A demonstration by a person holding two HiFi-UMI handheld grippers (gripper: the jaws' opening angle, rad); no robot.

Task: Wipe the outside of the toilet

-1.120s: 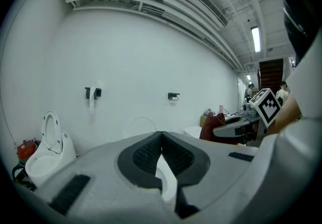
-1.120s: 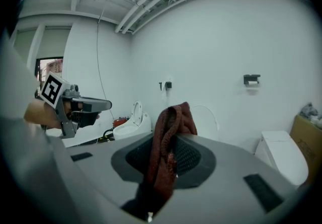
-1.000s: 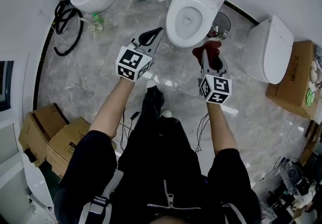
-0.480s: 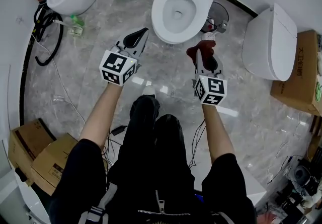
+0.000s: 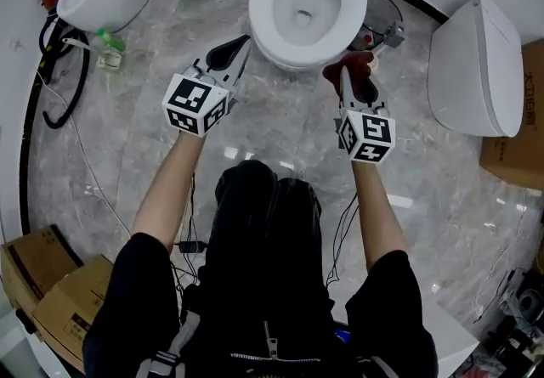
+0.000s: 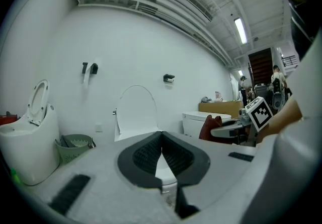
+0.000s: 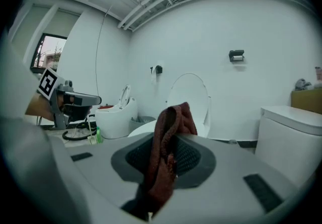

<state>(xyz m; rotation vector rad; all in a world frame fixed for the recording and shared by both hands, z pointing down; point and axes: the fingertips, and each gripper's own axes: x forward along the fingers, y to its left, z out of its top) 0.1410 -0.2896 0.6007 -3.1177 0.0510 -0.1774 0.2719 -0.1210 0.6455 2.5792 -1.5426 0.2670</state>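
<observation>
The right claw [image 5: 347, 83] is clamped on a dark red cloth [image 7: 168, 142], which stands up between its jaws and bunches out past their tips. The left claw [image 5: 240, 47] has its jaws together with nothing held between them. The toilet [image 5: 270, 41], its lid raised and bowl open, stands straight ahead of both claws: the front rim lies just ahead of the left claw's tips, and just ahead and to the left of the right claw's. The cloth is close to the bowl's outer wall, but I cannot tell whether it touches.

This reads as the approach, with the wiping itself seemingly not yet begun. The next move calls for carrying the right claw forward and a little leftward until the bunched cloth presses on the outside of the bowl, then sweeping along the curve below the rim. The grip needs to be firm enough that the cloth doesn't drag loose, and the left claw should be held out of the cloth's path
</observation>
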